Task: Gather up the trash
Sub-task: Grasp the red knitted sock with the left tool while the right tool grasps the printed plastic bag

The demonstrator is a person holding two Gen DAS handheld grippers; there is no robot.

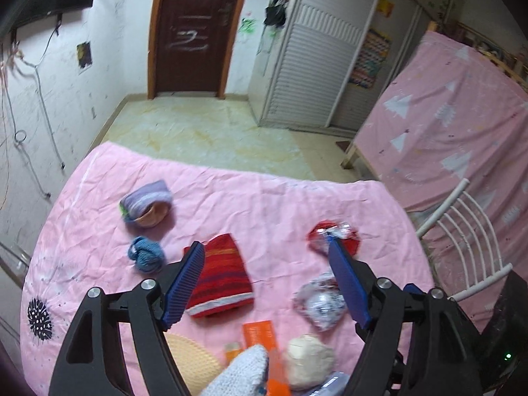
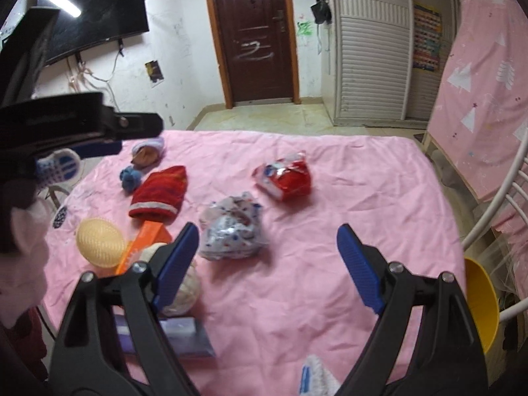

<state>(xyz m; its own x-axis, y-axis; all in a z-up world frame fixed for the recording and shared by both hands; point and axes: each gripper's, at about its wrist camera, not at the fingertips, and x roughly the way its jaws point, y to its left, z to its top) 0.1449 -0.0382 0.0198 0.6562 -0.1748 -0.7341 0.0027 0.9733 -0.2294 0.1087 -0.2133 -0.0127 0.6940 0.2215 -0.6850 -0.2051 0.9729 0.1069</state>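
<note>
A crumpled red snack wrapper lies on the pink cloth toward the far right. A crumpled silver and white printed wrapper lies nearer. My left gripper is open and empty, hovering above the cloth between the red knit hat and the wrappers. My right gripper is open and empty above the cloth, with the silver wrapper just right of its left finger. The left gripper's body shows at the left edge of the right wrist view.
On the pink-covered table: a purple knit bundle, blue yarn, orange box, cream yarn ball, peach dome, purple box, white knit item. A yellow bin and white chair stand right.
</note>
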